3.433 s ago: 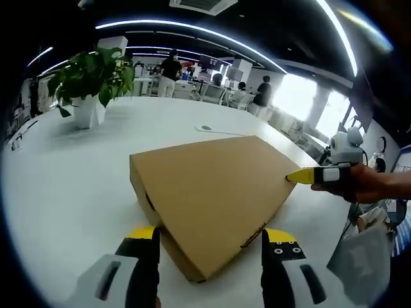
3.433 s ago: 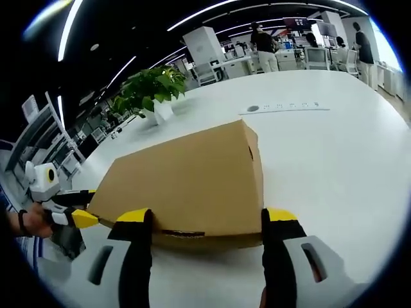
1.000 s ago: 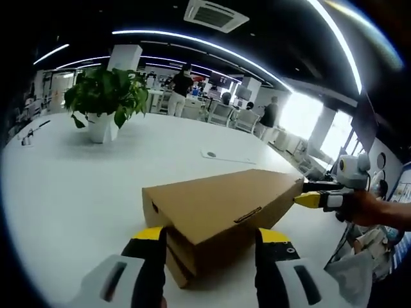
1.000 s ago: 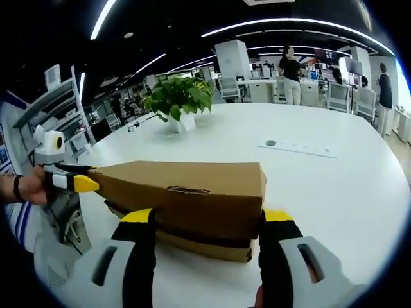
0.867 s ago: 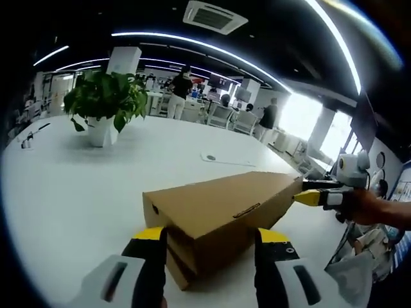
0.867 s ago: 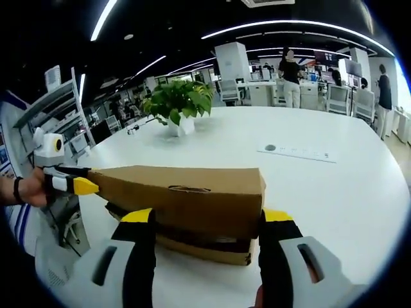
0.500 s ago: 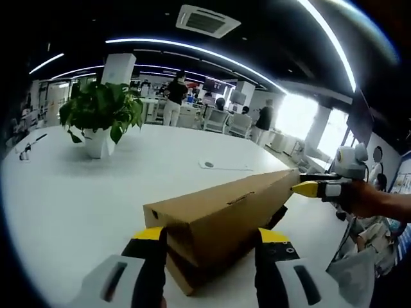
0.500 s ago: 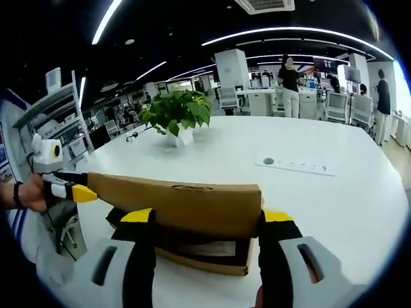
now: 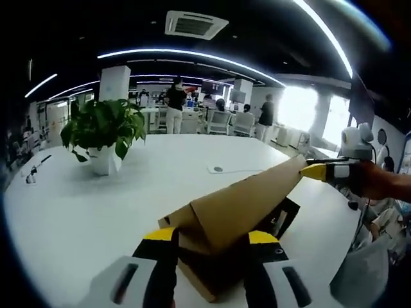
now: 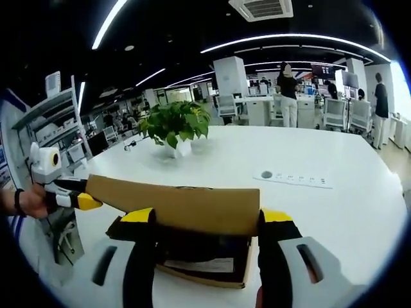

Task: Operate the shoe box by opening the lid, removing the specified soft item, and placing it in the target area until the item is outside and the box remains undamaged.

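Observation:
A brown cardboard shoe box lies on a white table (image 9: 77, 205). Its lid (image 9: 244, 202) is tilted up, highest at the far right corner. My left gripper (image 9: 212, 236) is open, its jaws either side of the lid's near corner. The right gripper (image 9: 314, 171) touches the raised far corner with a yellow tip. In the right gripper view the lid's front edge (image 10: 192, 205) runs between the jaws of my open right gripper (image 10: 207, 215). Under it the box base (image 10: 212, 276) shows a dark inside with a white slip (image 10: 196, 264). The left gripper (image 10: 80, 200) meets the lid's left corner.
A potted green plant (image 9: 103, 135) (image 10: 174, 125) stands farther back on the table (image 10: 334, 212). A flat socket strip (image 10: 292, 176) lies to the right. Desks, chairs and standing people fill the office behind. A hand (image 9: 385, 186) holds the right gripper.
The lid has swung up from lying flat on the box to steeply tilted, and the dark inside of the box has come into sight. Both grippers rose with the lid.

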